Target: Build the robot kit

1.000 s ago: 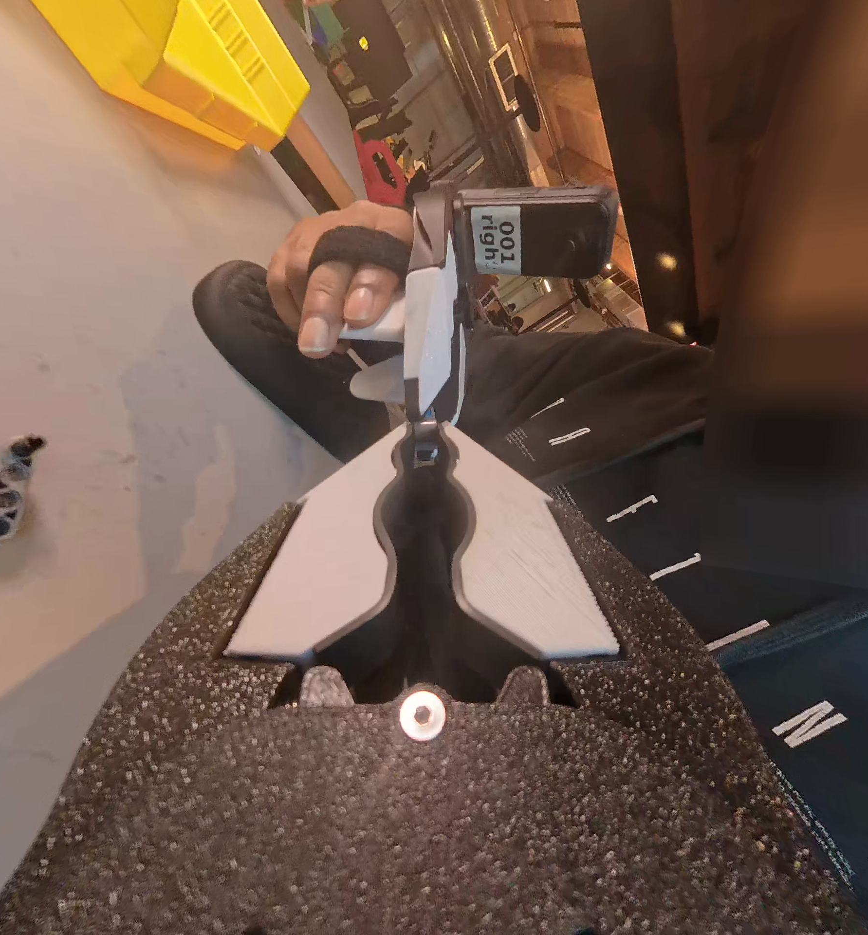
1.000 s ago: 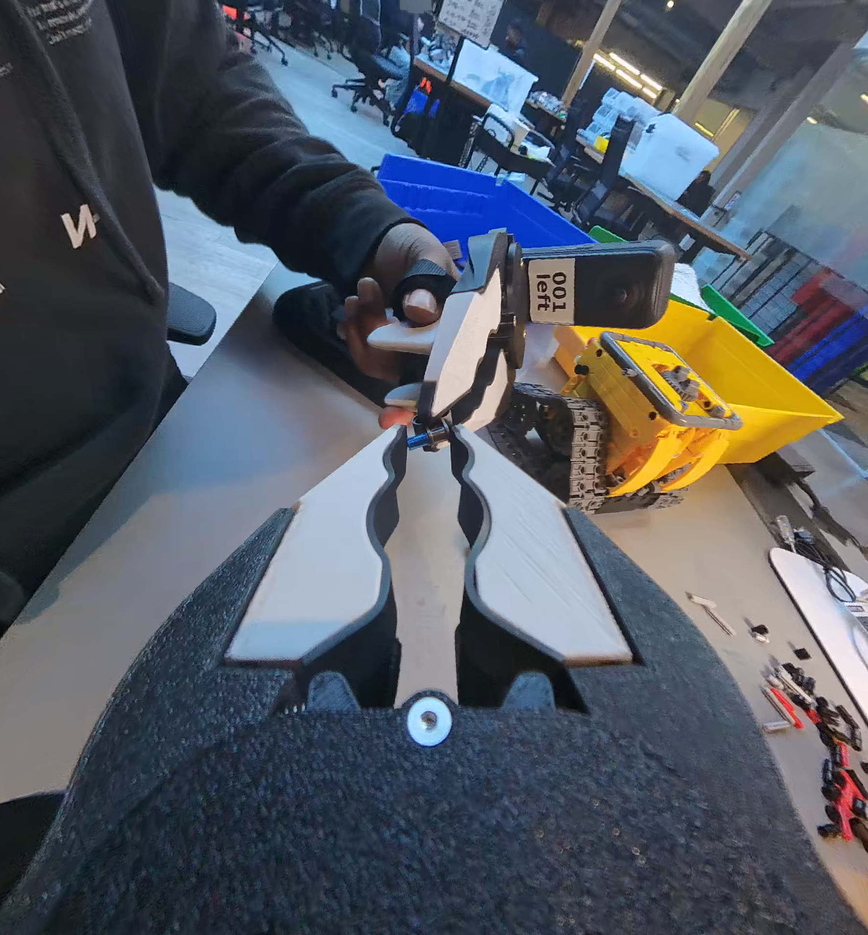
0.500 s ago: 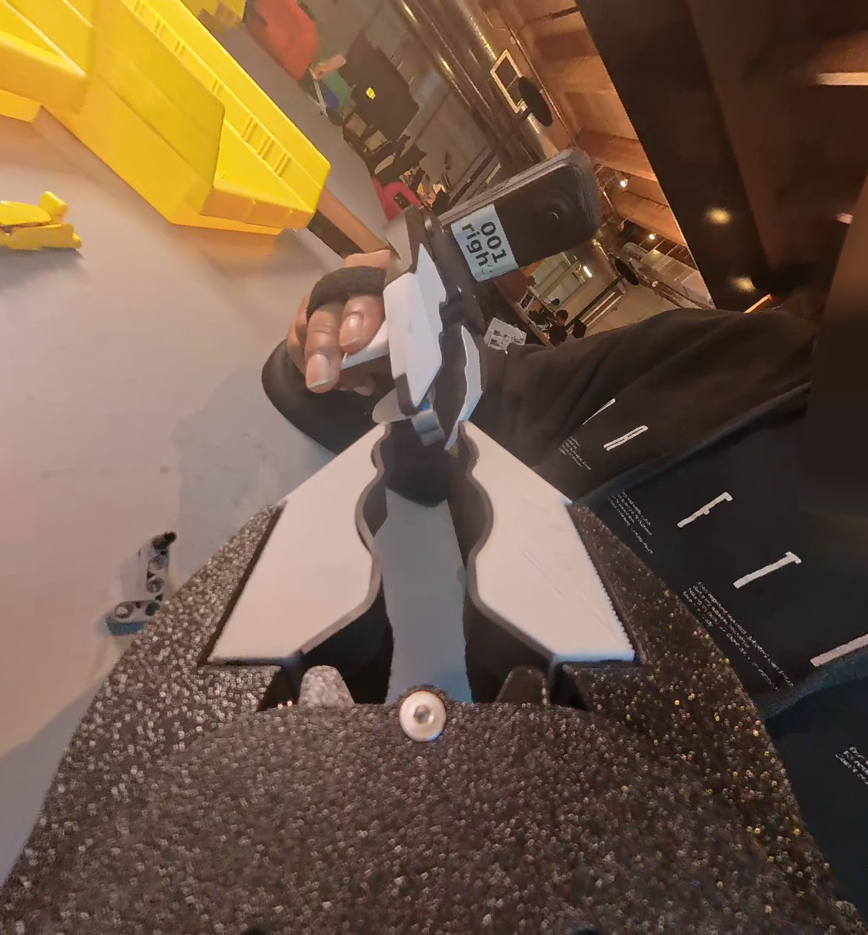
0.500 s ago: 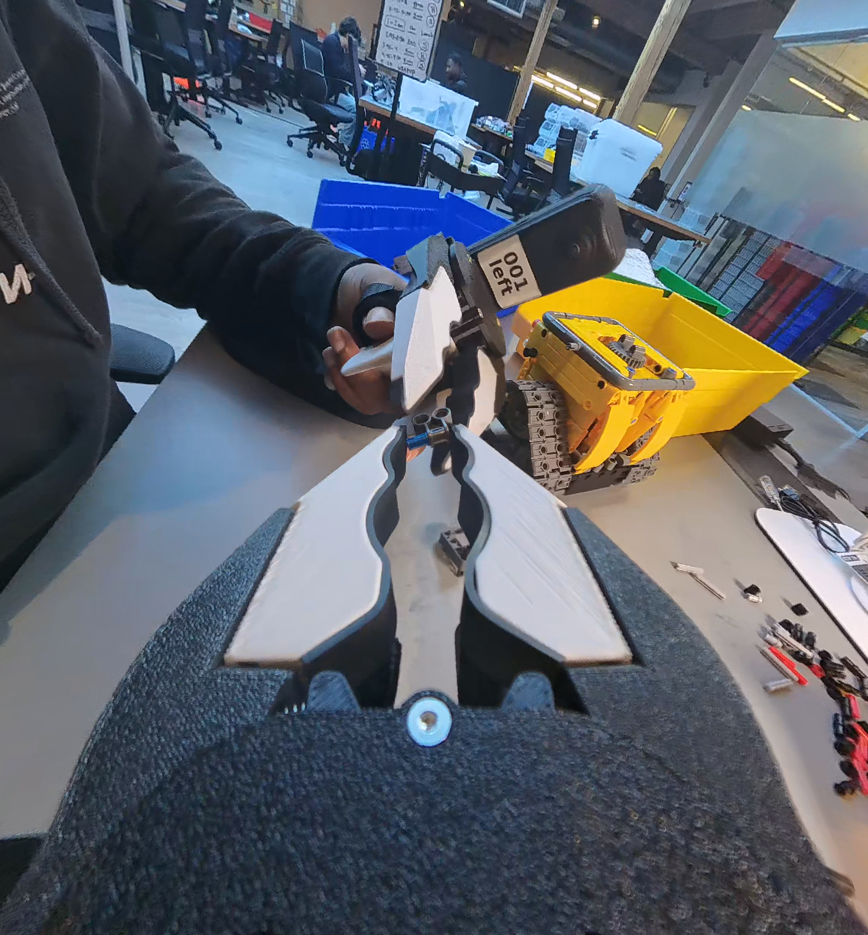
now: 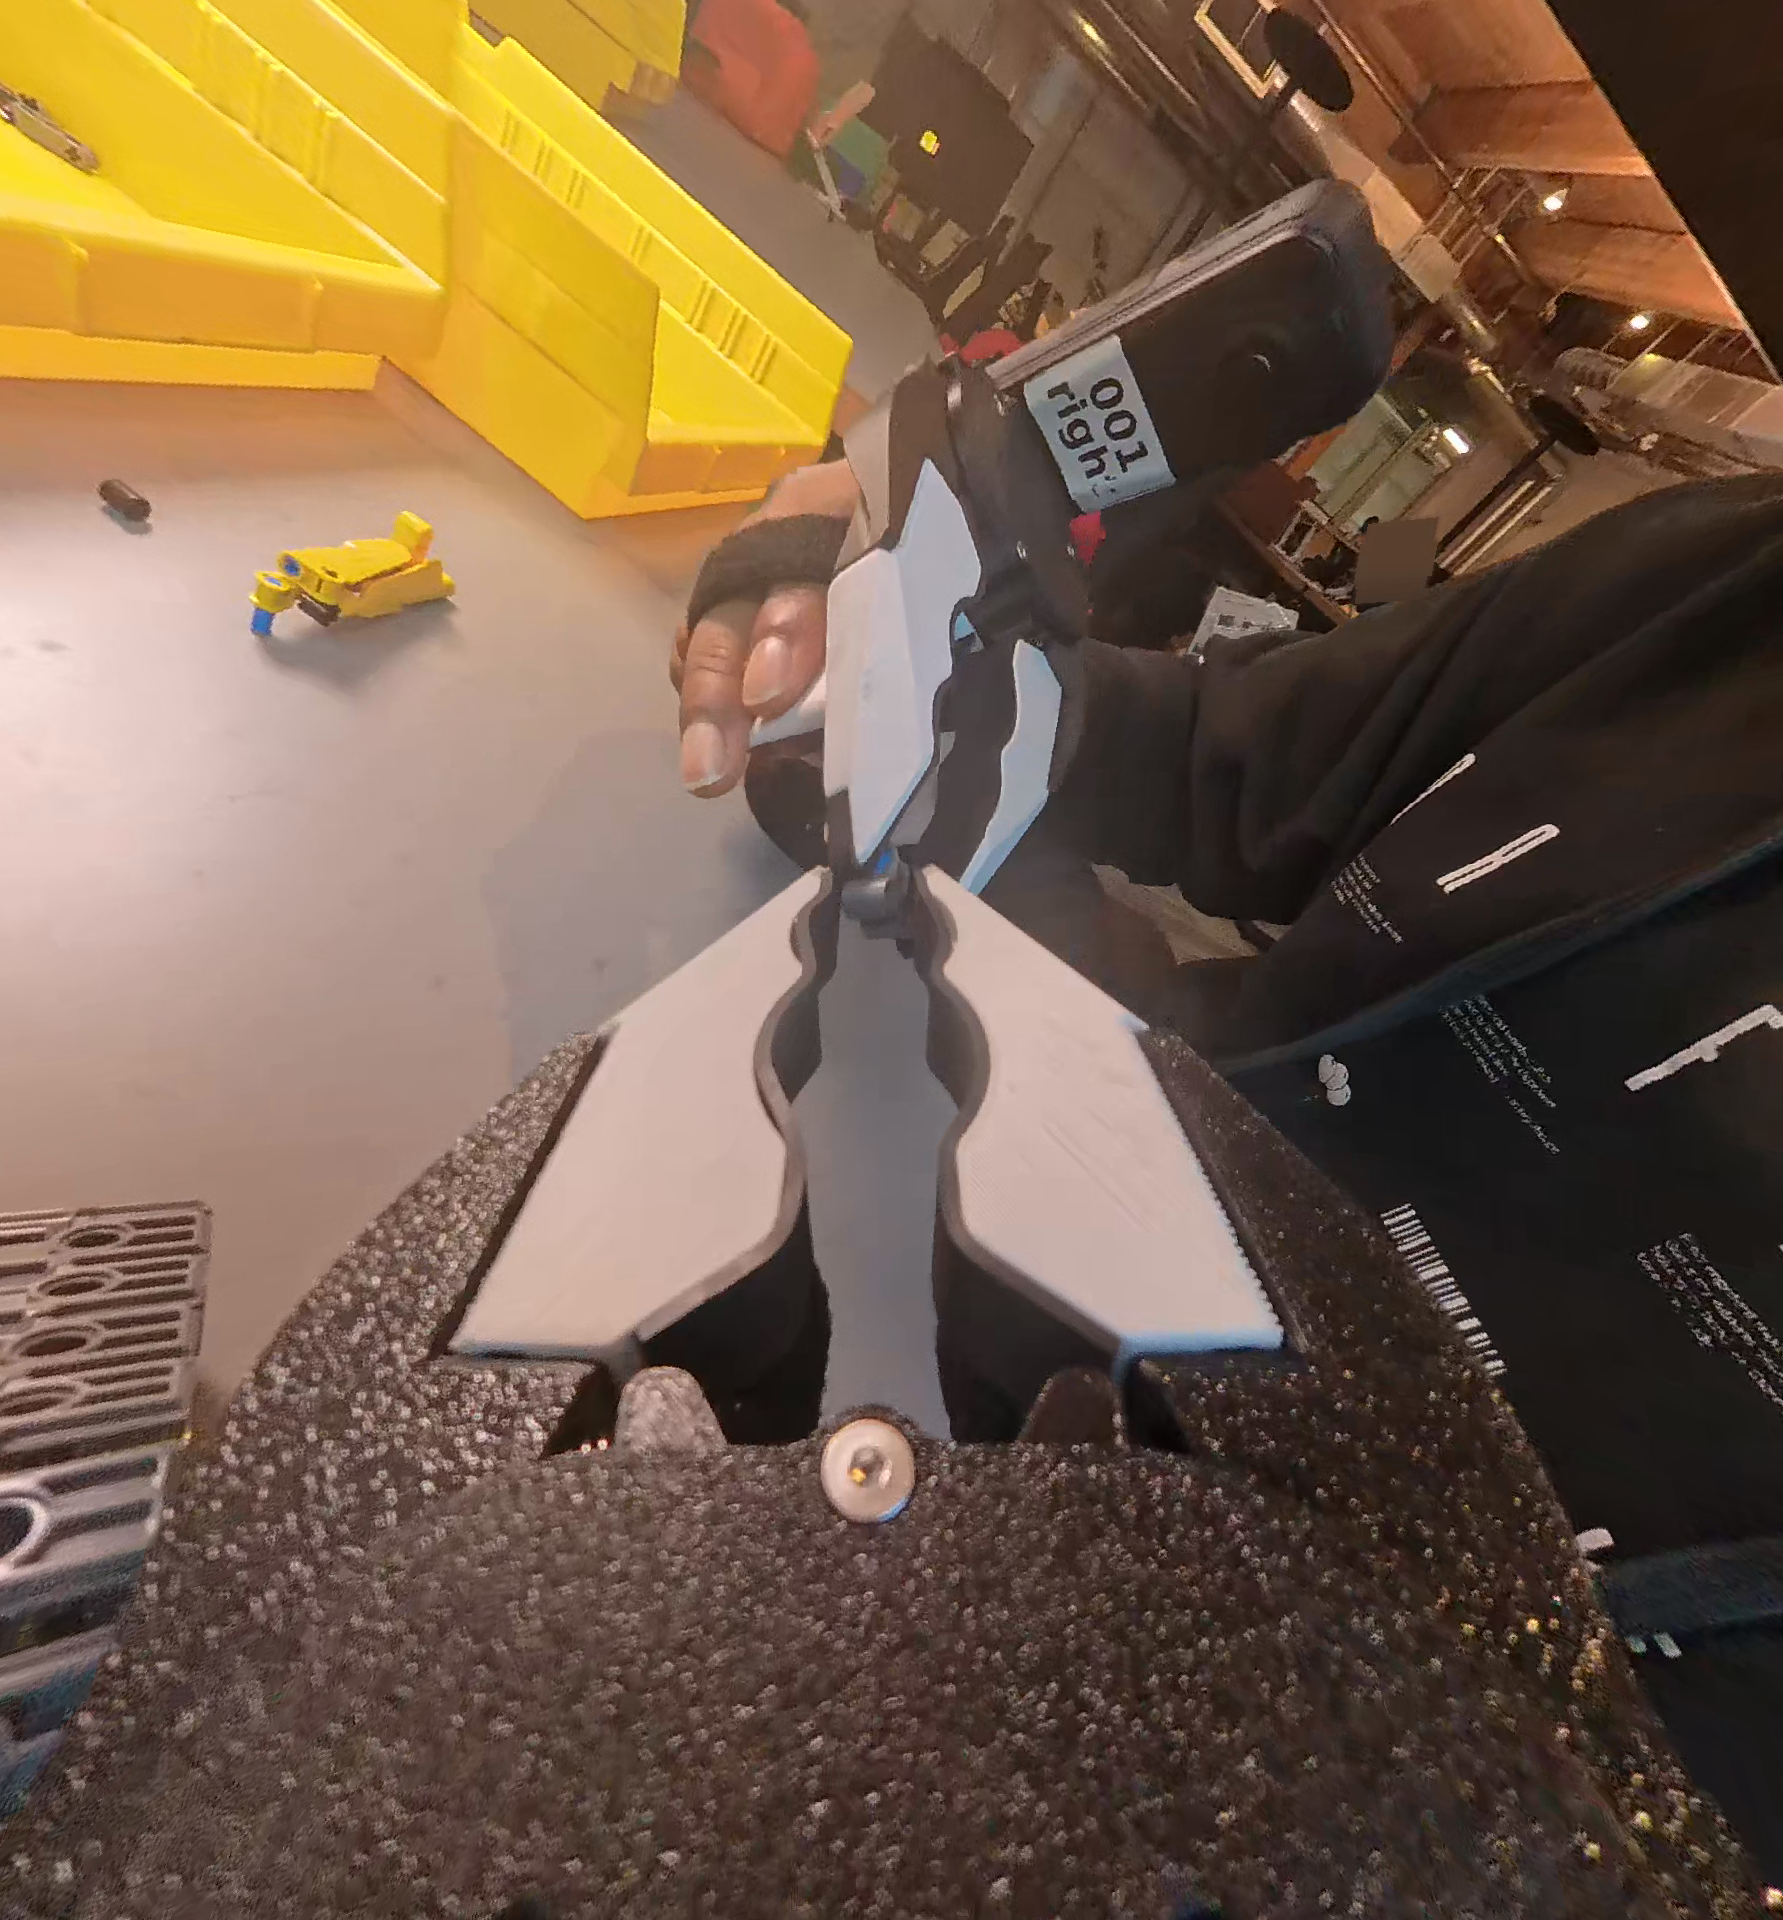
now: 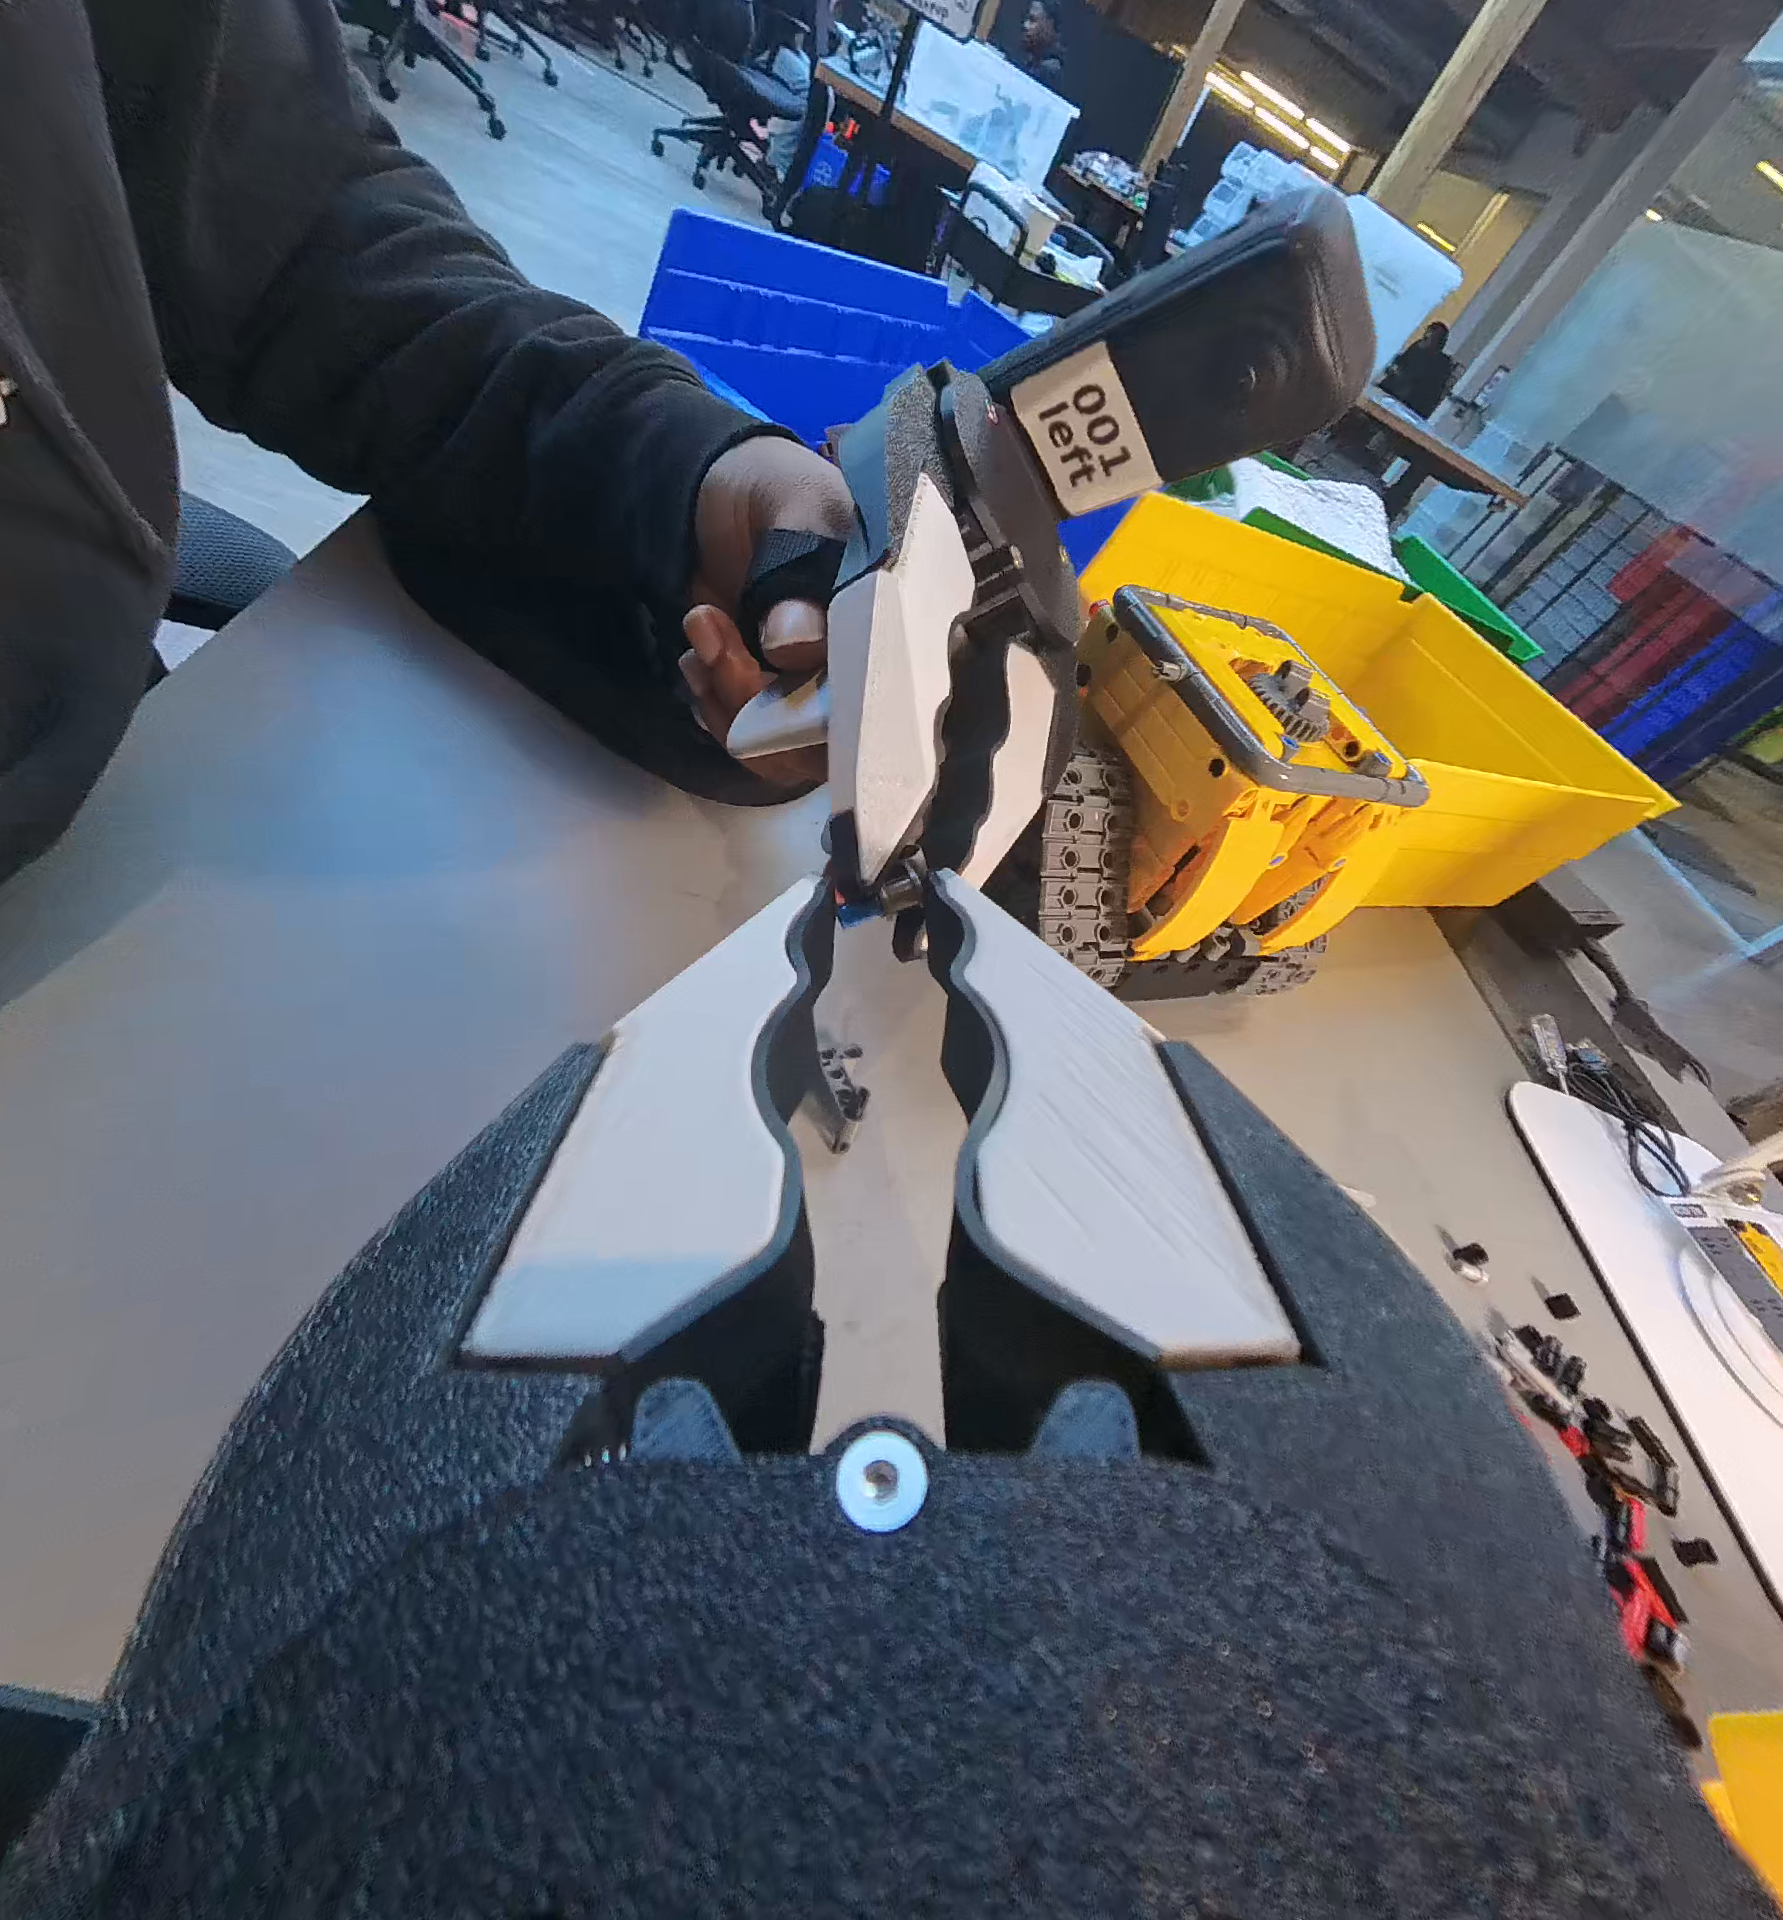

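The small grey-and-blue connector piece [image 5: 871, 899] sat above the grey table [image 5: 243, 831], pinched between both tip pairs. My left gripper [image 5: 874, 906] and right gripper [image 6: 879, 902] were each clenched on it. I judged steady, aligned pressure best, avoiding twist.

The two claws meet tip to tip above the grey counter [image 6: 367, 831]. Behind the left claw [image 6: 882, 883] stands a yellow tracked toy vehicle [image 6: 1230, 790], with a yellow bin [image 6: 1489, 748] beyond it. Small loose parts [image 6: 1614, 1455] litter the counter's right side. A person's dark sleeve [image 6: 471, 436] blocks the near left. Bare counter lies open between.
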A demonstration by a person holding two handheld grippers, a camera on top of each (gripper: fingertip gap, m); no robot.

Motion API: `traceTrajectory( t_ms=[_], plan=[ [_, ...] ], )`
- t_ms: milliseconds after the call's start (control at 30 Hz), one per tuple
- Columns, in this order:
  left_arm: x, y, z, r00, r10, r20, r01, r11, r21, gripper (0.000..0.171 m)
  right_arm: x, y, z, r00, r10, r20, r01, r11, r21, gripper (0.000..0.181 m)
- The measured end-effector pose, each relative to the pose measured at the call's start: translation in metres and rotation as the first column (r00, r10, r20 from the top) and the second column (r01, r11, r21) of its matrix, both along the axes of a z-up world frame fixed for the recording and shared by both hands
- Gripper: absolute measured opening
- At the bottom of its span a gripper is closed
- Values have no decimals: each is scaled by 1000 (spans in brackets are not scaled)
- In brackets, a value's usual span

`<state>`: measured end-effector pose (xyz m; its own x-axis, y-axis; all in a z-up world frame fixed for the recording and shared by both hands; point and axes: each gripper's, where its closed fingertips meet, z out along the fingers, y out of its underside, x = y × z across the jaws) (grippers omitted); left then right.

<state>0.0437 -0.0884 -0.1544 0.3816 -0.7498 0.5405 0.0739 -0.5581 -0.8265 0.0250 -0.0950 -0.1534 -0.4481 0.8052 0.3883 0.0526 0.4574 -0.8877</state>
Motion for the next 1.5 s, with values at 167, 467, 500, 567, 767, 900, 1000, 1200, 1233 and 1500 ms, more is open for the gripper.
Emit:
traceTrajectory(
  t_ms=[167, 467, 500, 567, 767, 900, 1000, 1200, 1233, 1500],
  plan=[
    [-13, 8, 2, 996, 86, -22, -85, 995, 43, 12, -10, 10, 2, 1000, 5, -10, -5, 1000, -22, 17],
    [-18, 9, 1, 992, 121, -19, -120, 991, 54, 9, -7, 11, -1, 999, 2, -35, -6, 995, -100, 17],
    [-18, 9, 1, 993, 117, -12, -116, 992, 48, 9, -8, 11, -1, 999, 5, -38, -9, 994, -113, 17],
    [-18, 8, 1, 994, 109, 0, -109, 993, 34, 9, -8, 10, -1, 999, 8, -42, -13, 992, -126, 17],
    [-17, 10, -4, 994, 112, -13, -112, 994, 16, 9, -6, 12, -6, 999, 23, -29, -28, 984, -175, 17],
    [-17, 13, -7, 993, 121, -10, -121, 993, -1, 9, -6, 15, -8, 999, 40, -7, -40, 979, -199, 17],
    [-17, 14, -8, 991, 130, -9, -130, 991, -9, 9, -6, 16, -9, 999, 34, -6, -34, 982, -185, 17],
    [-16, 13, -6, 989, 144, -39, -143, 989, 26, 9, -4, 16, -8, 999, -4, -37, -1, 991, -137, 17],
    [-17, 13, -4, 988, 150, -39, -149, 988, 41, 7, -3, 15, -7, 999, -3, -43, -3, 990, -141, 17],
    [-16, 8, 2, 986, 155, -58, -148, 982, 116, 11, -4, 13, -5, 998, -31, -56, 23, 990, -139, 17]
  ],
)
